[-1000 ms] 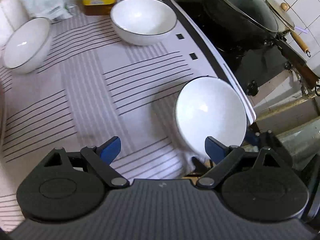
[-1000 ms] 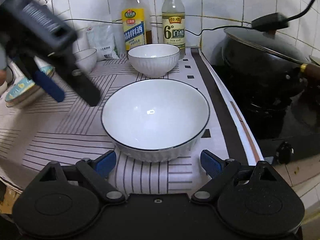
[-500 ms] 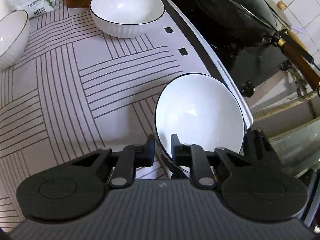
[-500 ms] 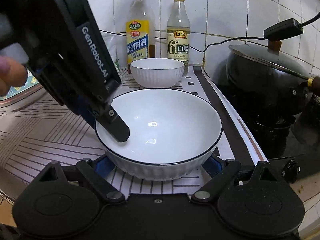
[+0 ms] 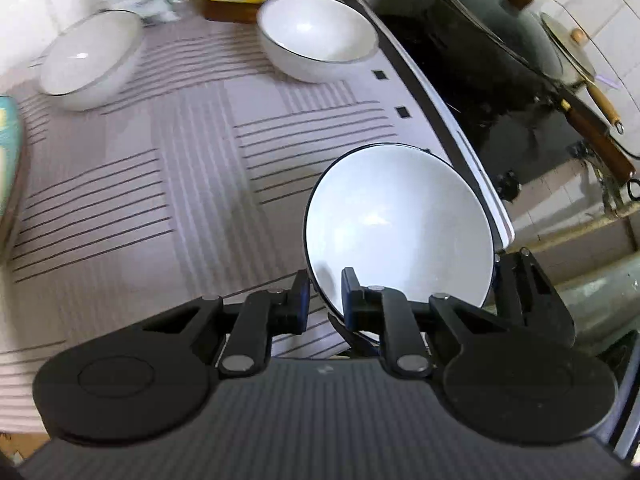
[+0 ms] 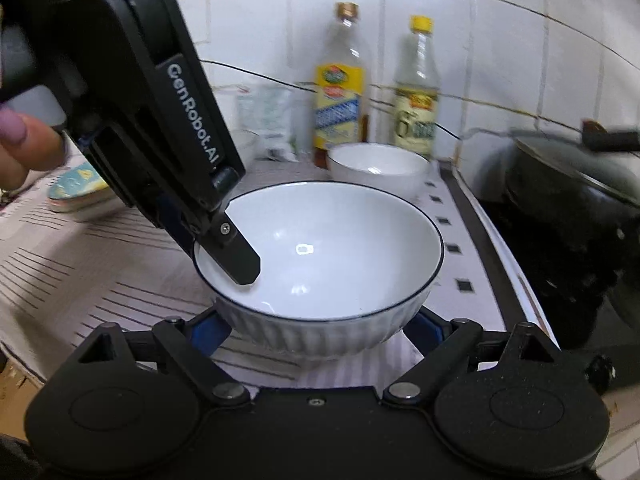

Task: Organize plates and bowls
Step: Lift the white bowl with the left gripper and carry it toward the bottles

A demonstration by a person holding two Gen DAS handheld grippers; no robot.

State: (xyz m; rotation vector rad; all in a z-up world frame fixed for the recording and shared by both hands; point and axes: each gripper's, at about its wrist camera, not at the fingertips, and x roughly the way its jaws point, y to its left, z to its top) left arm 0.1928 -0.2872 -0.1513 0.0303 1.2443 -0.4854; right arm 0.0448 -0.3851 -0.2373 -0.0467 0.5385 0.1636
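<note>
A large white bowl with a dark rim (image 5: 400, 232) (image 6: 332, 256) is near the right edge of the striped counter. My left gripper (image 5: 324, 304) is shut on its left rim, one finger inside and one outside; its inner finger (image 6: 236, 256) also shows in the right wrist view. My right gripper (image 6: 316, 328) is open, its blue pads on either side of the bowl's base, close to the ribbed wall. A second white bowl (image 5: 316, 36) (image 6: 376, 168) stands at the back by the bottles. A third white bowl (image 5: 88, 60) stands at the back left.
A black wok with a glass lid (image 5: 492, 48) sits on the stove to the right. Two bottles (image 6: 340, 88) (image 6: 416, 88) stand against the tiled wall. A blue patterned plate (image 6: 76, 188) lies at the left. The counter edge (image 5: 496, 216) runs just right of the held bowl.
My left gripper moved in and shut on the big bowl's rim. My right gripper moved closer, its open jaws now around the bowl's base. The bowl appears slightly raised.
</note>
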